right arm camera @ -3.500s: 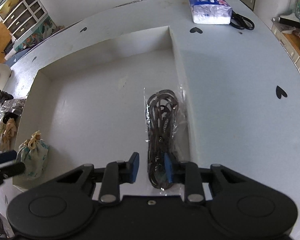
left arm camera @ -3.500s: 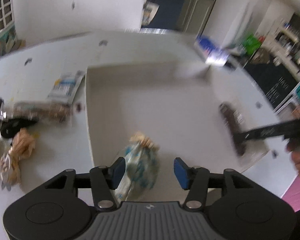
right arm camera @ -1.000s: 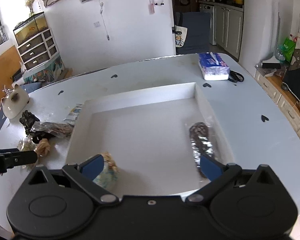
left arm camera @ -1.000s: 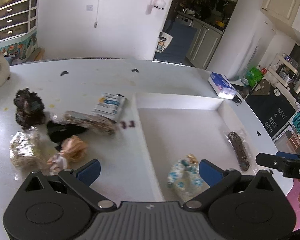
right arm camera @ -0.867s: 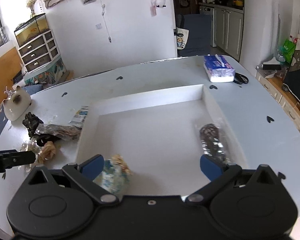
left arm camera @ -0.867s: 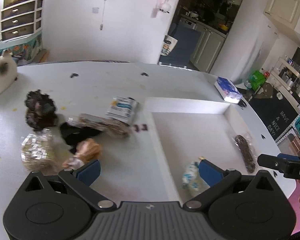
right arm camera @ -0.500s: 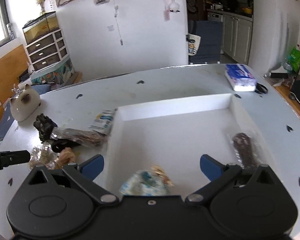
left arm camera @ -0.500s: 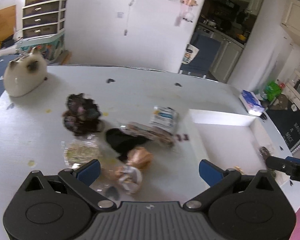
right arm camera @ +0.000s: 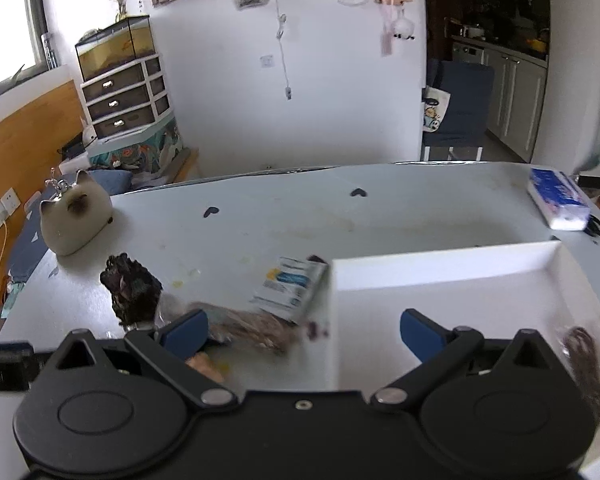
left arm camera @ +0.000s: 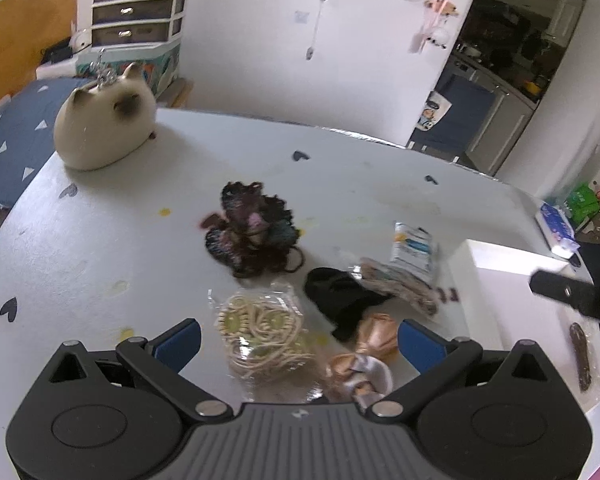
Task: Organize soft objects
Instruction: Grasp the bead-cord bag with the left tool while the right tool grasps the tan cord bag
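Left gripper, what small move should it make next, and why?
Probably lower the left gripper straight down onto the clear bag of cream hair ties. Its jaws stand wide open and hold nothing, and the bag lies on the table between them, outside the white tray. The peach bow beside it is close, so closing there may catch both.

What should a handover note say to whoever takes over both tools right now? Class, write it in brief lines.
Left tool: open, empty, above the pile.
Right tool: open, empty, near the white tray edge.
Done: bagged dark cord lies in the tray.
Left on the table: bagged cream cord, dark scrunchies, black cloth, satin bows, blue-white packet.
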